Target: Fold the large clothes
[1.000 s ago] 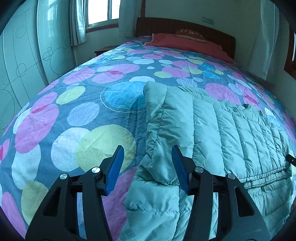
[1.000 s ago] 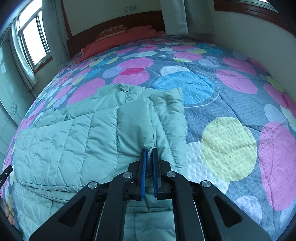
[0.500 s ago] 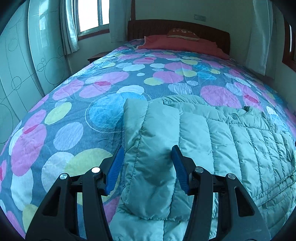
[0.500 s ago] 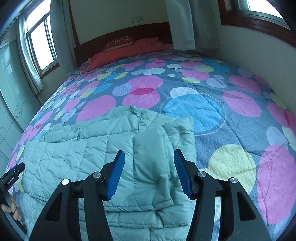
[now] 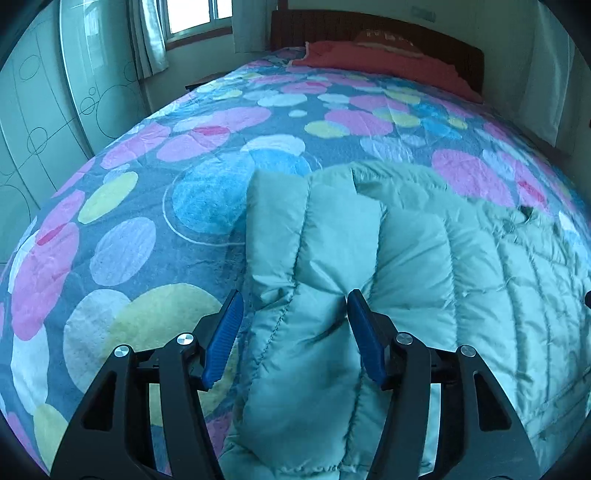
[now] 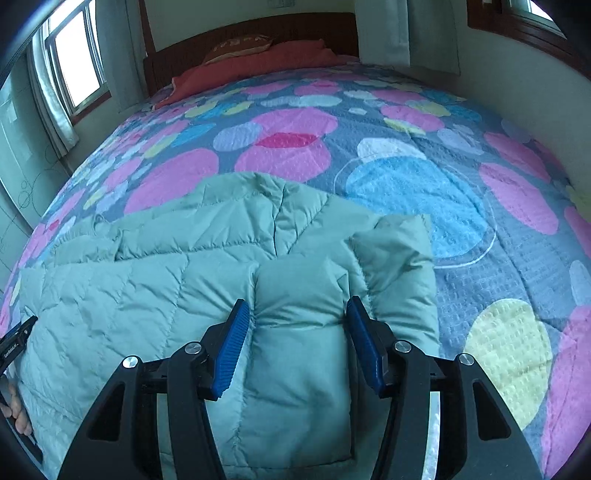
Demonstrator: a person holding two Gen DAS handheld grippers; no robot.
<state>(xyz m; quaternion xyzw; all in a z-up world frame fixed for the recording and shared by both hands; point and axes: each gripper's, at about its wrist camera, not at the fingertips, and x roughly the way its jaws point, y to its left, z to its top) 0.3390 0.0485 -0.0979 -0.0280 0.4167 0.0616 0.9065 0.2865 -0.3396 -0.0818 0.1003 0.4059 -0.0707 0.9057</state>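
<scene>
The bed (image 5: 155, 206) fills both views, its spotted cover serving as the flat surface for folding. At its far end, top centre of each frame, lie 1 red blanket (image 5: 388, 62) and 1 pillow (image 5: 384, 37) against the headboard (image 6: 258, 29), well apart from the work

1 jacket (image 5: 480, 280), pale green and quilted, lies spread on the near part of the bed: lower right of the left wrist view, lower left and centre of the right wrist view. It looks partly folded, since 1 sleeve (image 6: 303, 332) lies turned in over the body, probably to bring the garment to a narrower, squarer shape before the next fold. A second puffy strip sits just beside it toward the jacket's outer edge; whether that is another layer of the same sleeve or the folded side panel I cannot tell

There are 2 grippers. The left gripper (image 5: 293, 334) is low centre in its own view, jaws parted and opening, with the sleeve lying between the blue pads; the right pad seems to brush the fabric, but nothing is pinched. The right gripper (image 6: 297, 345) also stands with jaws apart, straddling the sleeve without clamping it, which suggests the sleeve is simply laid there. At the lower left edge of the right wrist view, the tip of the left gripper and a few fingers (image 6: 16, 419) of the hand holding it show
</scene>
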